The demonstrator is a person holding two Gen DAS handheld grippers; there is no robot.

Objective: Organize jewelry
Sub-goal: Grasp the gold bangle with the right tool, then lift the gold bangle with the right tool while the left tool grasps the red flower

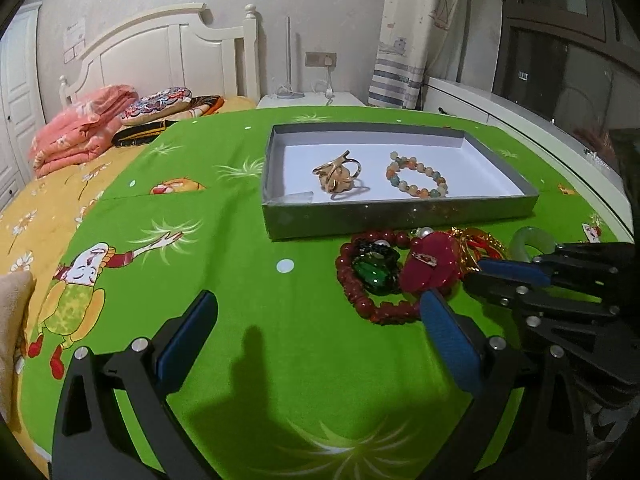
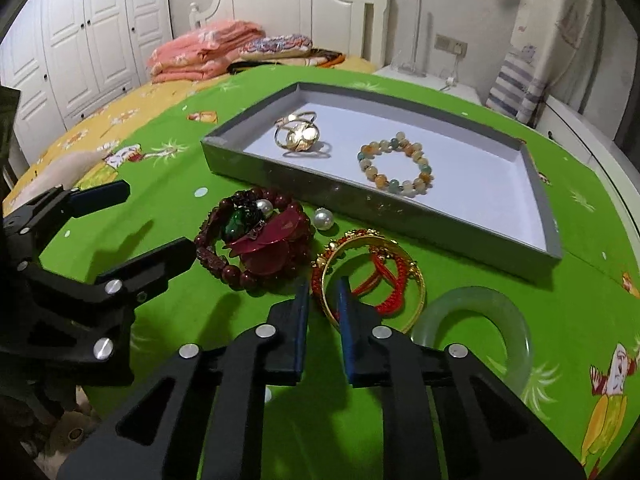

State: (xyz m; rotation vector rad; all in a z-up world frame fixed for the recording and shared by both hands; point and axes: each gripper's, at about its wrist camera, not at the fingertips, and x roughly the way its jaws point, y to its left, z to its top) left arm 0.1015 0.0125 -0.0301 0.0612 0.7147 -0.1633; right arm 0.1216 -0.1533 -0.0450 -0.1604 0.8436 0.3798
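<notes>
A grey tray [image 1: 400, 216] [image 2: 440, 232] with a white floor holds a gold ring ornament [image 1: 338, 174] [image 2: 298, 134] and a pastel bead bracelet [image 1: 416, 174] [image 2: 396, 166]. In front of it lie a dark red bead bracelet [image 1: 356, 292] [image 2: 216, 256] with a green stone brooch [image 1: 376, 268] [image 2: 238, 224] and a magenta flower piece [image 1: 430, 268] [image 2: 276, 248], a pearl [image 2: 323, 218], a gold and red bangle set [image 2: 376, 276] and a pale jade bangle [image 2: 480, 332] [image 1: 528, 240]. My left gripper [image 1: 318, 312] is open, left of the pile. My right gripper [image 2: 322, 292] has its jaws narrowly apart astride the gold bangle's near rim.
The green cartoon cloth [image 1: 240, 280] covers the table. A bed with pink folded blankets [image 1: 80, 128] and pillows lies beyond. A white nightstand [image 1: 312, 100], a curtain [image 1: 416, 32] and white wardrobes [image 2: 80, 32] stand further back.
</notes>
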